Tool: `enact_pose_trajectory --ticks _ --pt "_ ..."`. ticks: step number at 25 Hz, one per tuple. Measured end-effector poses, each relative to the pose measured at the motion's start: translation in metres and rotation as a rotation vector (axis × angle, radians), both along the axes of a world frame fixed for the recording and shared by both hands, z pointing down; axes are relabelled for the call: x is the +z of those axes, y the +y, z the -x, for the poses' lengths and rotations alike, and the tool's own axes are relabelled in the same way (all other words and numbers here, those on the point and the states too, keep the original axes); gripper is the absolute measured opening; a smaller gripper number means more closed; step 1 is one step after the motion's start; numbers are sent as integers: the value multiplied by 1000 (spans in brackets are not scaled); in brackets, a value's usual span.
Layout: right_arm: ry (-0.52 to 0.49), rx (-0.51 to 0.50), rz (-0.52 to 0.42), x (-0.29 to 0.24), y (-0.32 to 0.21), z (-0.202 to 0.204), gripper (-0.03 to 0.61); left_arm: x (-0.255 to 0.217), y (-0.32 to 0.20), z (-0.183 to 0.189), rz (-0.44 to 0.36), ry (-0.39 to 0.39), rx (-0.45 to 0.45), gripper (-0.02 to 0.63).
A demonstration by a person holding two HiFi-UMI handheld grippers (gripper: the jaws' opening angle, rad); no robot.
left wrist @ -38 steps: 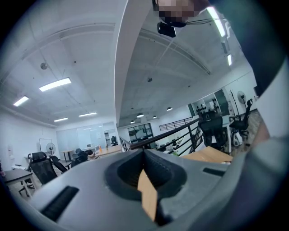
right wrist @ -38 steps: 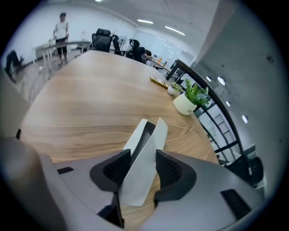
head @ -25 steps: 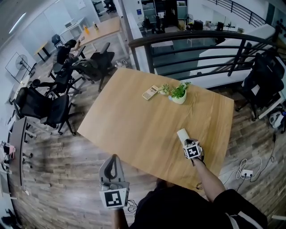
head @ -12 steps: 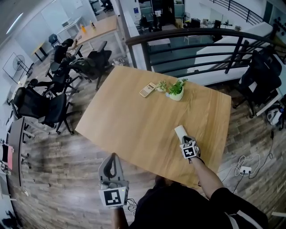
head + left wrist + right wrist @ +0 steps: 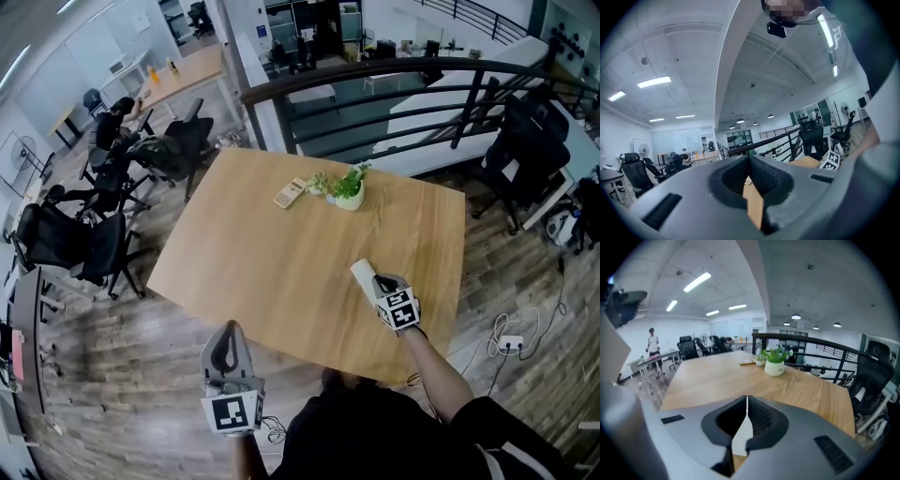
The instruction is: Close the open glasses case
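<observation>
A white glasses case (image 5: 362, 273) lies closed on the wooden table (image 5: 262, 253), near its front right part. My right gripper (image 5: 380, 283) hovers just over the case's near end with its jaws shut and nothing between them. In the right gripper view the right gripper (image 5: 747, 399) shows its jaws pressed together, and a white sliver of the case (image 5: 742, 439) shows below, behind the tips. My left gripper (image 5: 228, 330) hangs off the table's front edge above the floor. In the left gripper view the left gripper (image 5: 750, 159) has its jaws together, empty, pointing level.
A small potted plant (image 5: 349, 192) and a flat calculator-like device (image 5: 290, 193) sit at the table's far side. A dark railing (image 5: 394, 84) runs behind the table. Office chairs (image 5: 84, 244) stand on the floor to the left.
My right gripper has risen a little off the white case, staying shut. The case lies where it was. The left gripper has kept still.
</observation>
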State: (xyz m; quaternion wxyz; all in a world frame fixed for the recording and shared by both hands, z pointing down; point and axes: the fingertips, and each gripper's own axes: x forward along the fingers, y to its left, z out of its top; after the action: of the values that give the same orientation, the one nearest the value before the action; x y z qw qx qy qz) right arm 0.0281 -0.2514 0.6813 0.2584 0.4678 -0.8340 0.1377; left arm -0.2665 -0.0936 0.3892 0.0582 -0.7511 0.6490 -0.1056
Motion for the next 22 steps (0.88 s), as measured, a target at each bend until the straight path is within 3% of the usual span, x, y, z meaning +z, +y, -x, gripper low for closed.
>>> enact_pose_trajectory --ticks 3,7,11,16,22 --pt "-155 -7 -147 -72 8 4 21 3 -8 -6 21 -4 18 0" --pt "-279 -18 -371 -170 35 1 21 5 -16 -16 15 -11 59 0" --pt "-241 -45 -551 -235 67 -7 15 1 -24 -28 -37 -2 101 0" --pt "-216 27 -625 -261 92 -28 14 4 -28 -34 -39 -5 111 0" --pt "-226 98 -565 -249 93 -45 14 1 -29 -34 -44 -3 112 0"
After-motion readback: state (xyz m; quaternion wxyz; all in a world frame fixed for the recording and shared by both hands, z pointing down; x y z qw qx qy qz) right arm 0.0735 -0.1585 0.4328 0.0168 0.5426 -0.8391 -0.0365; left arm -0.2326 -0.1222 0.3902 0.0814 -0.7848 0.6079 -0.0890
